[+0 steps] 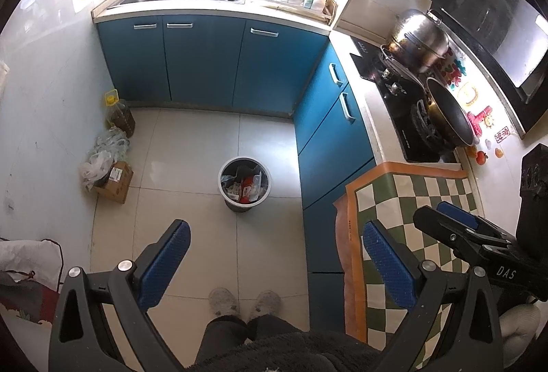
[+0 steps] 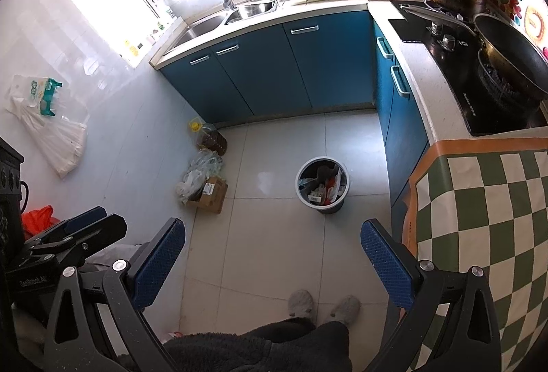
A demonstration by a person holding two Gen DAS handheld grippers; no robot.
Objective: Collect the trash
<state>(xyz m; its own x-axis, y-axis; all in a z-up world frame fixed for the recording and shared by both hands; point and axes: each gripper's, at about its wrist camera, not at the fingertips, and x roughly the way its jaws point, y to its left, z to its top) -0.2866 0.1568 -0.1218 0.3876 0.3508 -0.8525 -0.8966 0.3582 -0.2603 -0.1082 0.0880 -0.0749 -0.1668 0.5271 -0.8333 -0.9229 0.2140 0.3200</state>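
Observation:
A round grey trash bin (image 1: 245, 184) stands on the tiled floor, filled with wrappers and a red packet; it also shows in the right wrist view (image 2: 322, 184). My left gripper (image 1: 275, 236) is open and empty, held high above the floor in front of the bin. My right gripper (image 2: 273, 235) is open and empty, also high above the floor. The right gripper shows at the right of the left wrist view (image 1: 455, 228), over the checkered cloth. The left gripper shows at the left of the right wrist view (image 2: 92, 224).
Blue cabinets (image 1: 205, 63) line the far and right sides. A cardboard box (image 1: 114, 182), crumpled plastic bags (image 1: 102, 152) and an oil jug (image 1: 120, 113) sit by the left wall. A checkered cloth (image 1: 411, 218) covers the counter next to the stove (image 1: 411, 104). My feet (image 1: 243, 301) stand below.

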